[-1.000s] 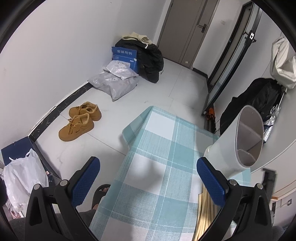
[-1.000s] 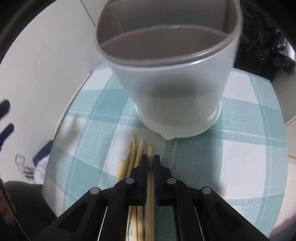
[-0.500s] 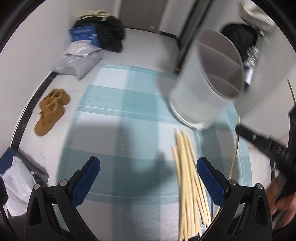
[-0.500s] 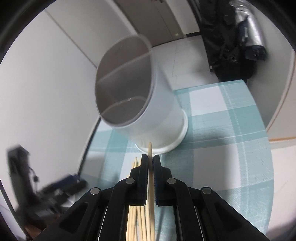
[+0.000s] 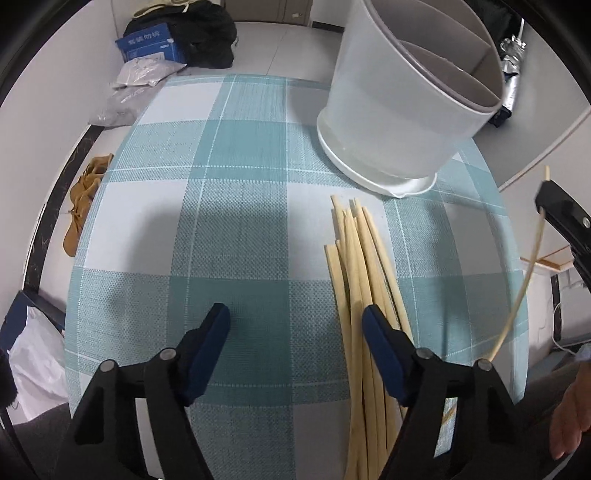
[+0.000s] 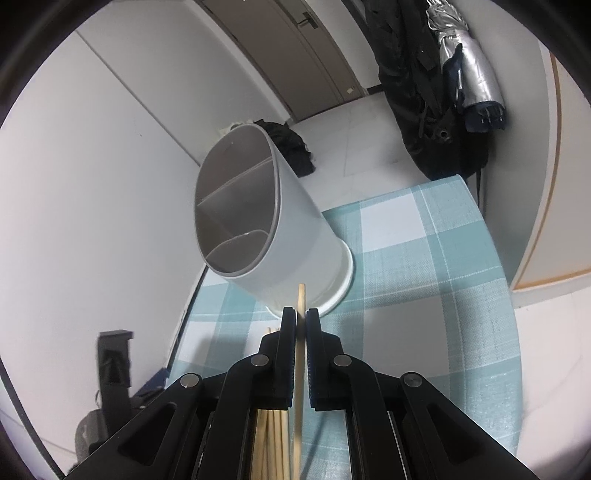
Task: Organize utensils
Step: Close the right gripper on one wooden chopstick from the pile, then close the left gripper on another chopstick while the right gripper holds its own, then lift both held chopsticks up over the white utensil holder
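Note:
A pile of pale wooden chopsticks [image 5: 354, 266] lies on the checked teal tablecloth [image 5: 236, 206]. Behind it stands a white divided utensil holder [image 5: 399, 110], with nothing in it. My left gripper [image 5: 295, 321] points down over the cloth and its jaws are closing. The pile lies by its right pad [image 5: 373, 325]. The pads press on nothing. My right gripper [image 6: 301, 317] is shut on a single chopstick [image 6: 300, 350] and holds it above the pile [image 6: 273, 424], its tip toward the holder [image 6: 295, 236]. The left wrist view shows that gripper [image 5: 561, 210] at the right edge.
The table ends close behind the holder and on the left. On the floor lie tan shoes [image 5: 83, 199], grey parcels [image 5: 140, 77], a blue box [image 5: 147, 44] and a black bag [image 5: 207, 33]. A dark coat [image 6: 424, 92] hangs at the right.
My left gripper has swung down over the table to the chopstick pile, and its jaws have narrowed. My right gripper has risen with its chopstick and drawn back from the holder.

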Demonstrator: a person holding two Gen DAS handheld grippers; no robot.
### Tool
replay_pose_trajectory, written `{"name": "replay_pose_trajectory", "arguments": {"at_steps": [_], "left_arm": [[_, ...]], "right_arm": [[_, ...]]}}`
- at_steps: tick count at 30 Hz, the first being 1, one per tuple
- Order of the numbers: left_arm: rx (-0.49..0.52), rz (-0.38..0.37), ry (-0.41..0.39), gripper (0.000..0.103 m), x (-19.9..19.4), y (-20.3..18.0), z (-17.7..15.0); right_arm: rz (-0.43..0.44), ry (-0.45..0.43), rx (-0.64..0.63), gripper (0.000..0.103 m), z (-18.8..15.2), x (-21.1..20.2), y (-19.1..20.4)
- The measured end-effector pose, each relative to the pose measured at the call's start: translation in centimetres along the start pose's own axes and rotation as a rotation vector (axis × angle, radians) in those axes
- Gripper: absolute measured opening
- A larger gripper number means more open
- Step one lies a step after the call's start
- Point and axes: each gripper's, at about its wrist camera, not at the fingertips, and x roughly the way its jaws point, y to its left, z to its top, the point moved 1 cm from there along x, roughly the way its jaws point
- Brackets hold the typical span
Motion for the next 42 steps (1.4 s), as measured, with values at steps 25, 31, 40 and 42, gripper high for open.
{"name": "replay_pose_trajectory", "arguments": {"at_steps": [25,31,40,42], "left_arm": [[-0.06,-0.067,-0.107,0.001,-0.7,0.1,3.0],[-0.081,-0.117,-0.233,0.001,-3.4,0.3,3.3],[0.017,-0.167,-0.426,0.001,-8.2,-2.2,2.4],[0.027,-0.174,-0.427,0.001,-8.7,-2.0,2.2]], "right_arm": [[0.016,-0.024,0.023,0.005,-0.8,-0.9,-0.1],[0.024,-0.044,-0.003,0.005,-1.0,-1.4,0.5],[0.024,-0.156,-0.212,0.004,-2.2,-3.6,4.7],[0.019,-0.172,-0.245,0.004,-2.5,-3.8,5.4]]}}
